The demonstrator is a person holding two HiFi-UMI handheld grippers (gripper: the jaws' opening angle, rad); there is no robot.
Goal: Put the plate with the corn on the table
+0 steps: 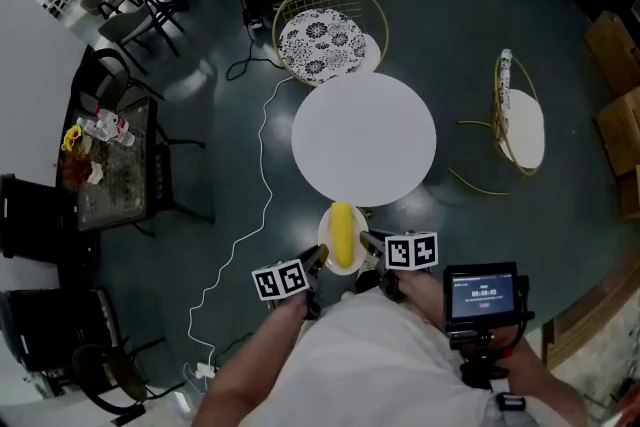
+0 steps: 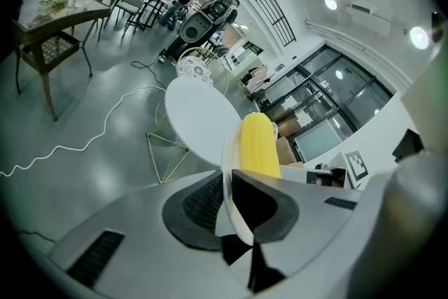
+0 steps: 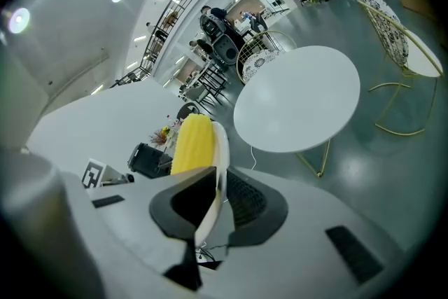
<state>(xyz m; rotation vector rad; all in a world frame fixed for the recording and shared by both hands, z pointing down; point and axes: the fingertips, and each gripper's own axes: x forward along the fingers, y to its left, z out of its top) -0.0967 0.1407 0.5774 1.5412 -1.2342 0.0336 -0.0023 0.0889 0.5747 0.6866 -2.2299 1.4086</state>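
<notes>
A small white plate (image 1: pixel 327 230) carrying a yellow corn cob (image 1: pixel 342 233) hangs in the air just short of the near edge of the round white table (image 1: pixel 364 137). My left gripper (image 1: pixel 317 263) is shut on the plate's left rim and my right gripper (image 1: pixel 370 246) is shut on its right rim. In the left gripper view the plate (image 2: pixel 229 182) stands edge-on between the jaws with the corn (image 2: pixel 257 145) beyond it and the table (image 2: pixel 199 117) further ahead. The right gripper view shows the plate (image 3: pixel 218 164), the corn (image 3: pixel 192 143) and the table (image 3: pixel 297 98) ahead.
A gold wire chair with a patterned cushion (image 1: pixel 330 35) stands behind the table, and another gold chair (image 1: pixel 520 115) to its right. A white cable (image 1: pixel 250 205) snakes across the dark floor at left. A cluttered dark side table (image 1: pixel 110 165) stands far left.
</notes>
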